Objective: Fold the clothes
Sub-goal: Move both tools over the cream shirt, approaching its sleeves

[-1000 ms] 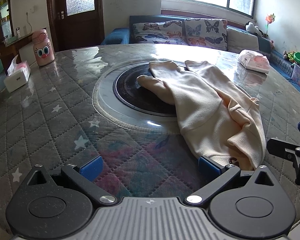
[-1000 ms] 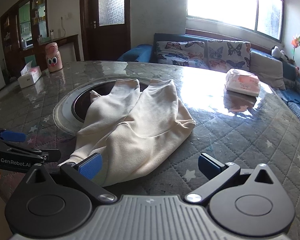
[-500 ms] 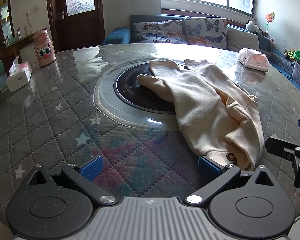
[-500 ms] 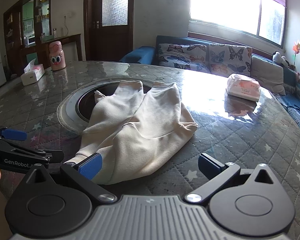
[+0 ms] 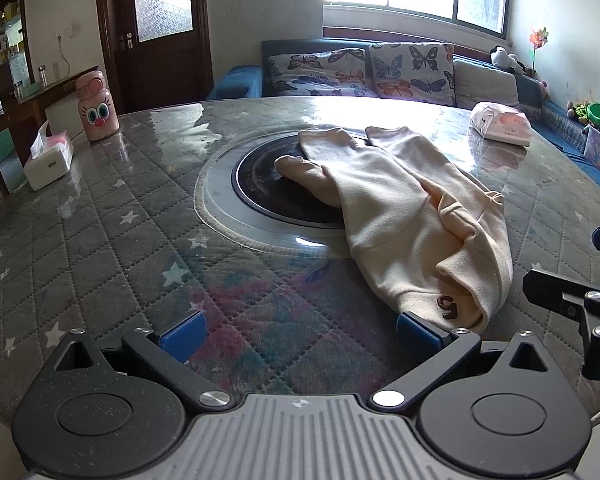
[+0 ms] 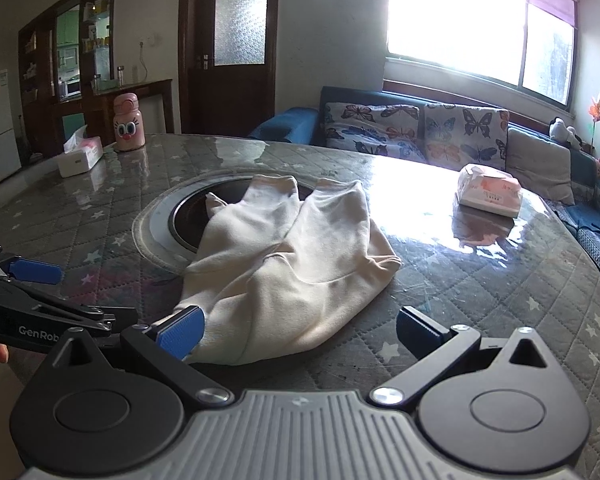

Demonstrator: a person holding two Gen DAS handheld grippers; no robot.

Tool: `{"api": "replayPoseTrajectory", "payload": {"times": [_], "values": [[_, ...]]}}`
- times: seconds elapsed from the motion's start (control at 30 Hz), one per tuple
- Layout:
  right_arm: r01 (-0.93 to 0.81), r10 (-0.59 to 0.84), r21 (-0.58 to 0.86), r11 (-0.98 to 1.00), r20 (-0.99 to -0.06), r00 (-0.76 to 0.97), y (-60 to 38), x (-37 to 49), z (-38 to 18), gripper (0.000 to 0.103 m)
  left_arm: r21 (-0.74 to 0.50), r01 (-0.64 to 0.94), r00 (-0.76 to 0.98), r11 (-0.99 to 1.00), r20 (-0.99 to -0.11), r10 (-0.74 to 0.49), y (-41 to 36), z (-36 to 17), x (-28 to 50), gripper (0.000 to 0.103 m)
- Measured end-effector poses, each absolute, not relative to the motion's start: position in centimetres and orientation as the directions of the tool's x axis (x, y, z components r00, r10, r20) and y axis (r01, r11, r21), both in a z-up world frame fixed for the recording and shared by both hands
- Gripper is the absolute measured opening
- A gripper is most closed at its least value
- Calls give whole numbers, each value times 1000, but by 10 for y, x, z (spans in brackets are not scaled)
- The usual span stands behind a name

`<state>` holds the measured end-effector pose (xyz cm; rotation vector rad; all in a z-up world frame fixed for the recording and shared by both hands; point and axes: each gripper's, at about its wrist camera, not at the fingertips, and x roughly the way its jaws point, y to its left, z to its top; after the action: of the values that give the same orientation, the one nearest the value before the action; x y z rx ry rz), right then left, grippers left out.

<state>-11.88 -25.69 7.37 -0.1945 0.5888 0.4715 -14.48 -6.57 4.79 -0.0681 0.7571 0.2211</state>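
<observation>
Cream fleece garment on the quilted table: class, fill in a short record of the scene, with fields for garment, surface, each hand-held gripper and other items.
garment: cream fleece garment, lying rumpled, partly over the round black inset
surface: grey star-quilted table
left hand-held gripper: open, empty
right hand-held gripper: open, empty
other items: pink cartoon-face bottle, white tissue box, pink-and-white wipes pack

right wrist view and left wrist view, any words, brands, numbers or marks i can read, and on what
"GenRob": white letters on the left tool, cut off by the right tool's body.
"S"-like brown mark: near hem of the cream garment.
Print on the tissue pack: too small to read.
Pink bottle: a cartoon face, no text.
</observation>
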Motion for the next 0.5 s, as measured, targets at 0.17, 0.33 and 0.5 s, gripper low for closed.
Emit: {"api": "replayPoseTrajectory", "payload": {"times": [0.17,0.33,0.5], "values": [[-488,381,-43,872,-565,731,-256,-122,77,103,18,-224,710,974,-682,176,-66,50,-147,103],[-492,384,-44,870,-565,730,-255,-122,78,103,16,-221,713,975,-679,173,-65,51,-146,103],[-490,386,-41,871,-562,732,-254,-117,80,103,13,-215,712,977,-683,166,-63,51,-140,103]]}}
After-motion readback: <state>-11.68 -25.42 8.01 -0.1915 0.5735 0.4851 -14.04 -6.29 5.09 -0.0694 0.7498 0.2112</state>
